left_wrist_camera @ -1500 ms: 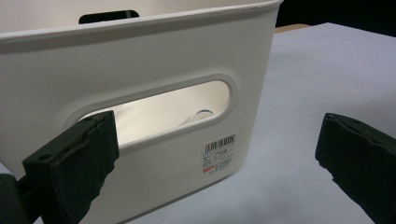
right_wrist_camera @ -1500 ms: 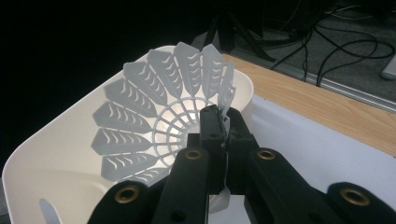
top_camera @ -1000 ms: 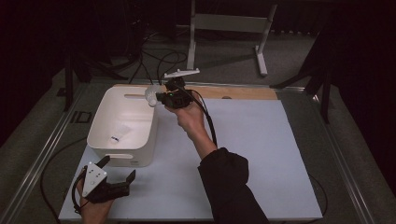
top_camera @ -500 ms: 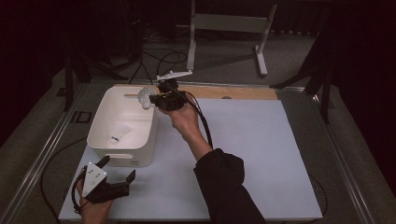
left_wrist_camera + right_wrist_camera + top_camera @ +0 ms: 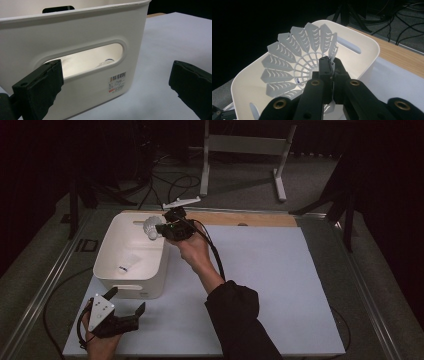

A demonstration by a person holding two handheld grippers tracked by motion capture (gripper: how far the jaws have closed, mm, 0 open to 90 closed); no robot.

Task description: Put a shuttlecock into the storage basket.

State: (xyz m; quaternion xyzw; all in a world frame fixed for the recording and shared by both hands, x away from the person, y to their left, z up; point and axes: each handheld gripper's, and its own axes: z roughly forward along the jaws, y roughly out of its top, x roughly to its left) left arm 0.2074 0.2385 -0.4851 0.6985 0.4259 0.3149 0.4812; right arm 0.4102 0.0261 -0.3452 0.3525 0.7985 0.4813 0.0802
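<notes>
I have the right gripper [image 5: 161, 228] clenched on a white shuttlecock [image 5: 151, 227], pinching one edge of its skirt; in the right gripper view the jaws meet on that edge, with the open cone [image 5: 297, 62] facing the camera. The shuttlecock hangs over the far right part of the white bin [image 5: 112, 270], above its rim and not touching it. The bin stands near the left edge of the surface [image 5: 280, 285], toward the far side, and a small clear item with a blue spot [image 5: 125, 267] lies on its floor. My left gripper [image 5: 125, 312] sits by the near left corner of the surface, released, its jaws wide apart with nothing between them; it points at the bin's near wall, where a handle slot [image 5: 87, 61] and a barcode label [image 5: 117, 82] face it. A wooden strip [image 5: 250, 218] runs along the far edge of the surface. Beyond it, cables [image 5: 170, 182] and a metal stand [image 5: 245, 150] are on the floor. My right forearm and its trailing cable [image 5: 212, 255] cross the middle of the surface, just beside the bin's right wall.
</notes>
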